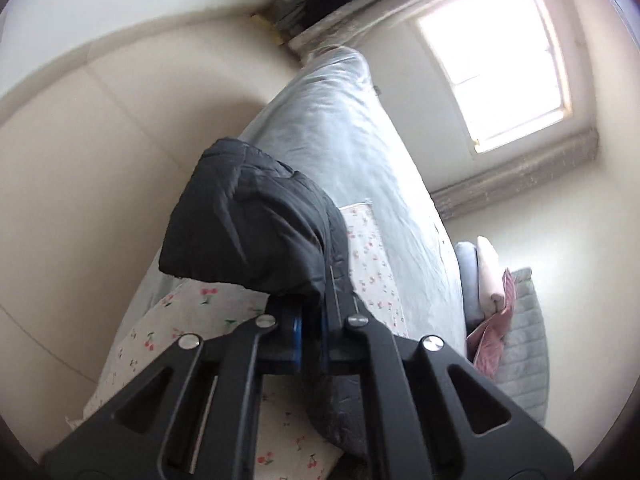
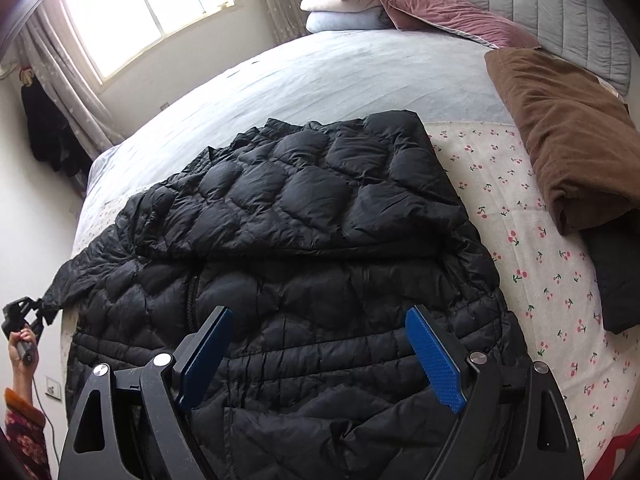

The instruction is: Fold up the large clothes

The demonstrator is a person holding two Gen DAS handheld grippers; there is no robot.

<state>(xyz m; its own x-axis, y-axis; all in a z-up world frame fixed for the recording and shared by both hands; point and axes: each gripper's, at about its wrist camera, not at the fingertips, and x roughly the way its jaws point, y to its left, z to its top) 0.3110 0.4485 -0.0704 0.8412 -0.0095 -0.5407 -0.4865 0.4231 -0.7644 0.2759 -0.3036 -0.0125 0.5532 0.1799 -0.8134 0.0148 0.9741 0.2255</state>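
Observation:
A black quilted puffer jacket [image 2: 304, 248] lies spread on the bed, on a cherry-print sheet [image 2: 532, 240]. My right gripper [image 2: 320, 348] is open just above the jacket's lower body, its blue pads [image 2: 436, 360] wide apart and empty. My left gripper [image 1: 310, 320] is shut on a sleeve end of the black jacket [image 1: 256, 224], which drapes over its fingertips and hides them. In the right wrist view the left gripper [image 2: 24, 316] shows at the far left edge, holding the stretched sleeve beyond the bed's side.
A brown folded blanket [image 2: 568, 140] and a dark garment [image 2: 616, 276] lie at the bed's right. Pink and white pillows [image 2: 400, 4] sit by the grey headboard [image 2: 560, 4]. A window [image 2: 140, 8] and curtains lie beyond the bed. A wall [image 1: 80, 160] flanks the left side.

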